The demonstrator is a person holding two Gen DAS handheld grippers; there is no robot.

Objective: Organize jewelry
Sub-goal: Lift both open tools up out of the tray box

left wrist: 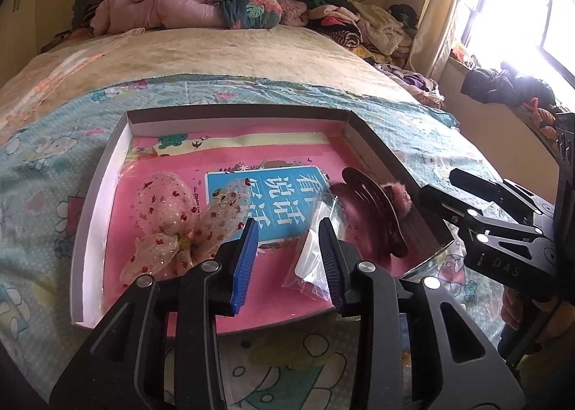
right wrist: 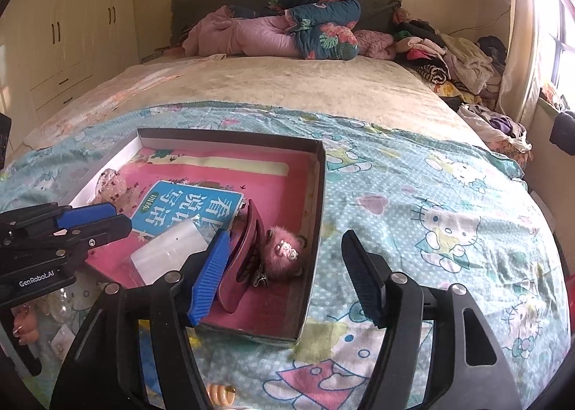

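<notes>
A shallow cardboard box (left wrist: 107, 158) (right wrist: 318, 201) lined with a pink sheet lies on the bed. In it lie a sheer spotted bow (left wrist: 169, 219), a clear plastic bag (left wrist: 316, 248) (right wrist: 169, 248), a dark red hair claw (left wrist: 373, 216) (right wrist: 244, 259) and a pink fluffy clip (left wrist: 397, 199) (right wrist: 284, 255). My left gripper (left wrist: 289, 259) is open above the box's near side, its right finger beside the bag. My right gripper (right wrist: 287, 277) is open over the box's right near corner, straddling the claw and fluffy clip. Neither holds anything.
The box sits on a blue Hello Kitty sheet (right wrist: 431, 223). Folded quilts (right wrist: 287, 29) and piled clothes (right wrist: 449, 58) lie at the bed's head and right side. A wardrobe (right wrist: 72, 32) stands left, a window (left wrist: 521, 7) right. Small items lie under my left gripper (right wrist: 61, 305).
</notes>
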